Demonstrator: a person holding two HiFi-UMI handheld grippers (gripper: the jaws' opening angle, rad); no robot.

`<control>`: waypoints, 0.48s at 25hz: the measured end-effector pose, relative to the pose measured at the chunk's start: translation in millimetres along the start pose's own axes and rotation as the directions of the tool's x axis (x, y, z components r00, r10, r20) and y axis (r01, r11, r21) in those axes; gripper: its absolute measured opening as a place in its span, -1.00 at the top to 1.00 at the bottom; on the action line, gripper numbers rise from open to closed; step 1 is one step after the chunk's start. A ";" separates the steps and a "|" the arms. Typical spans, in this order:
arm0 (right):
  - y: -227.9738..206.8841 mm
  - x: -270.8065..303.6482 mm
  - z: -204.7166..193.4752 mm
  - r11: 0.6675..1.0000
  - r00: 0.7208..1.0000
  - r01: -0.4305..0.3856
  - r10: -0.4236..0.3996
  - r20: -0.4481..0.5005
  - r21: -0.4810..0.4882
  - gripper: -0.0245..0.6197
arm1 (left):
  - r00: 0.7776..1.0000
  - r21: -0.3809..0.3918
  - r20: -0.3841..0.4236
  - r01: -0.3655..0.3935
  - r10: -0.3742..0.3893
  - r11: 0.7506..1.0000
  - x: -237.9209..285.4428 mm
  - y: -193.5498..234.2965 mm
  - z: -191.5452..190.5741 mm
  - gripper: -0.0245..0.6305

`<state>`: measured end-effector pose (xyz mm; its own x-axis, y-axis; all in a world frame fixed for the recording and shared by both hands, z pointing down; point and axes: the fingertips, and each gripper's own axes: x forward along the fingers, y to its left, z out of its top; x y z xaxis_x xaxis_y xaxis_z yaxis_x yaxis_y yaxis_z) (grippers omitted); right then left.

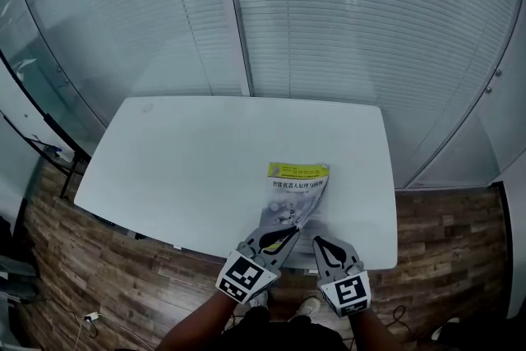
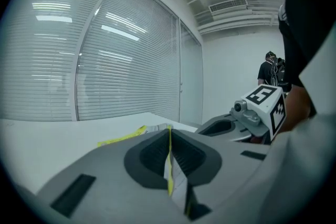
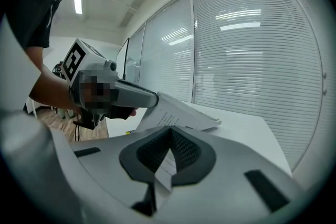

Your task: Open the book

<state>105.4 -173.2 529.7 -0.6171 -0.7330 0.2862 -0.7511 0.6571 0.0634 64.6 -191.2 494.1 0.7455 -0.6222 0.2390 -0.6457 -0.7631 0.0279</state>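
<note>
A book [image 1: 297,189] with a yellow band across its top lies on the white table [image 1: 189,160], near the front right edge. My left gripper [image 1: 289,233] is shut on the near corner of the cover, whose yellow edge [image 2: 169,165] runs between its jaws [image 2: 169,136]. The cover is lifted off the pages and slants up toward the left gripper [image 3: 152,99]. My right gripper [image 1: 316,241] is at the book's near right corner. Its jaws [image 3: 169,136] are closed with a white page [image 3: 163,165] between them. The raised leaf [image 3: 181,115] shows print.
Glass walls with blinds [image 1: 345,20] curve behind the table. Wood floor [image 1: 90,275] lies around it and the person's shoes [image 1: 308,307] are below its front edge. A person [image 2: 270,68] stands far off in the room.
</note>
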 end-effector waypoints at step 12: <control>11.8 21.9 -9.2 1.000 1.000 -0.017 0.017 -0.003 0.004 0.90 | 0.979 -0.223 0.134 -0.121 0.153 0.967 -38.0 51.3 -0.3 0.85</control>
<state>85.2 -179.9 545.5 -0.6291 -0.7211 0.2903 -0.7413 0.6689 0.0549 3.1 -206.7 486.7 0.6533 -0.7493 0.1085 -0.7514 -0.6240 0.2145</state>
